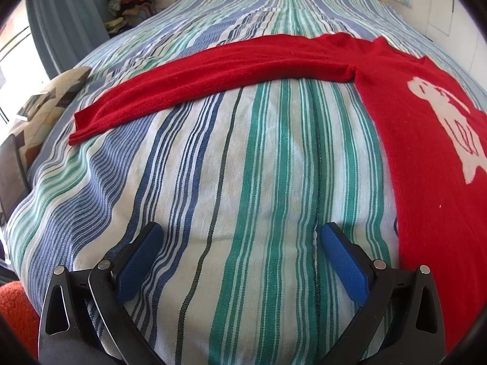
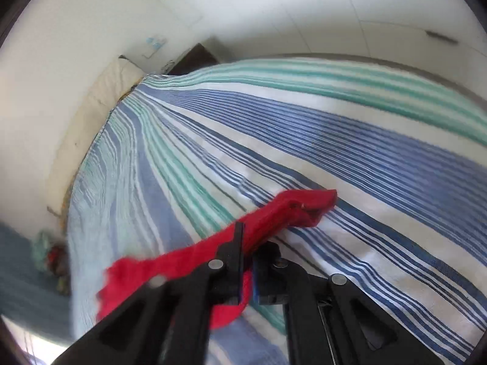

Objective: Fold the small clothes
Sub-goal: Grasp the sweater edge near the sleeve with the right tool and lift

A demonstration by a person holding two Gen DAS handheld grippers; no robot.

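Holding my right gripper (image 2: pixel 248 261) with jaws clamped on a sleeve of the red sweater (image 1: pixel 426 158), lifted off the striped bed cover (image 1: pixel 213 167). My left gripper (image 1: pixel 240 255) hangs wide open, empty, beside the sweater's body.

Red sweater (image 1: pixel 426 140) cut off rightward

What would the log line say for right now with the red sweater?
stage: folding | left tool: open, empty, over bedspread | right tool: shut on red sweater sleeve, lifted | other sleeve: flat
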